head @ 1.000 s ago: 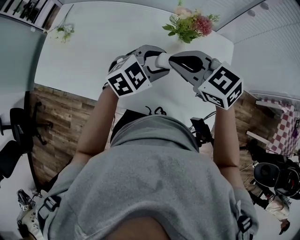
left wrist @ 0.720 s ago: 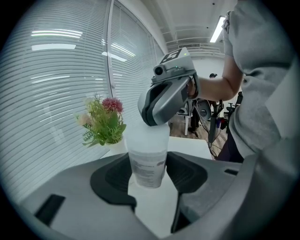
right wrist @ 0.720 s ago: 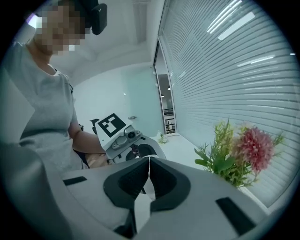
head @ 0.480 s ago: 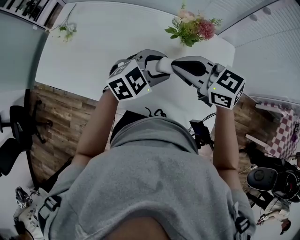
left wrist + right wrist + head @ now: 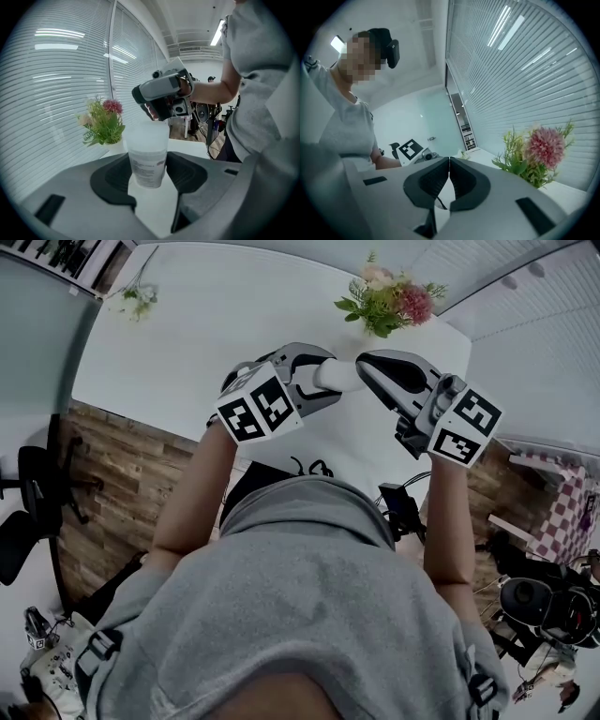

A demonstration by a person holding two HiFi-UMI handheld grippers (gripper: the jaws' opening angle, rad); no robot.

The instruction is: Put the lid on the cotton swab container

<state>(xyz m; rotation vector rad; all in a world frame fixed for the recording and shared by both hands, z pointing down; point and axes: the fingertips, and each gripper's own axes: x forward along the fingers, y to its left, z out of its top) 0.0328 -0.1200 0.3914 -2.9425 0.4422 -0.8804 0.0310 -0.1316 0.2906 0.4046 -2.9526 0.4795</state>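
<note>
The left gripper (image 5: 148, 165) is clamping the cotton swab container (image 5: 147, 147) by its labelled lower half, both pads pressing on its sides; the container is standing upright between the jaws, above the table (image 5: 211, 329) near its near edge; the right gripper (image 5: 449, 168) is hovering just beside the container's frosted top, its jaws pressed together with nothing between them; a pot of flowers (image 5: 385, 299) is sitting near the table's far right corner; a smaller plant (image 5: 138, 299) is sitting at the far left corner.
</note>
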